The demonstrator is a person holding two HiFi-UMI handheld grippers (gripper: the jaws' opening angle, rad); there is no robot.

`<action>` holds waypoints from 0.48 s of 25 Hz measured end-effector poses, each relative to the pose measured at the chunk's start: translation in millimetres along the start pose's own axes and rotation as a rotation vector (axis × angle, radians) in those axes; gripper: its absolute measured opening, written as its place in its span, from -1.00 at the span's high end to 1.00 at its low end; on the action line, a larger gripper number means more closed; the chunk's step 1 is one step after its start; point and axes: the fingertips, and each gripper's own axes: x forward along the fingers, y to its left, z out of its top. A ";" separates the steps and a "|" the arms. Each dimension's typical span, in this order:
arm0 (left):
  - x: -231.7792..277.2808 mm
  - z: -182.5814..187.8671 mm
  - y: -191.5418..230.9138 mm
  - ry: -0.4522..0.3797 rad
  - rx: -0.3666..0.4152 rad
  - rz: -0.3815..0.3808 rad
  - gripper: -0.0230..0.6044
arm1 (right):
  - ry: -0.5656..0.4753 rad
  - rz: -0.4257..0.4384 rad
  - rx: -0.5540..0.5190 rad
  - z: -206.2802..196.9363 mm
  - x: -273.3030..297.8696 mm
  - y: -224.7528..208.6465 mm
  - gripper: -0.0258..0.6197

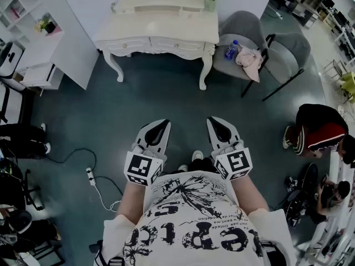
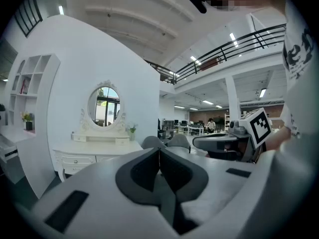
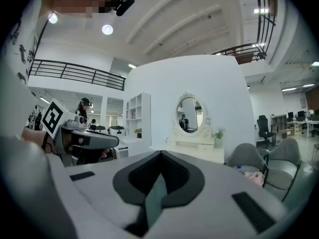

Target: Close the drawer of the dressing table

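The white dressing table stands at the far wall, some way ahead of me, with an oval mirror on top. Its front drawers look flush with the front, though from here I cannot tell for sure. Both grippers are held close to my body, well short of the table and pointing toward it. In my left gripper the jaws meet at the tip with nothing between them. My right gripper is likewise shut and empty.
Two grey chairs stand right of the table, with a blue bottle and a pink cloth on one. A white shelf unit stands at the left. A power strip and cable lie on the floor. A person crouches at the right.
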 end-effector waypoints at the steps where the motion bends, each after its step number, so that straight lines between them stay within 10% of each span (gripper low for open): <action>1: 0.3 0.0 1.0 0.000 -0.002 0.000 0.86 | 0.000 0.000 -0.002 0.2 0.8 0.3 0.87; 12: 0.4 -1.6 8.9 -0.011 -0.010 -0.001 0.86 | 0.004 0.013 0.000 -2.0 9.4 1.6 0.87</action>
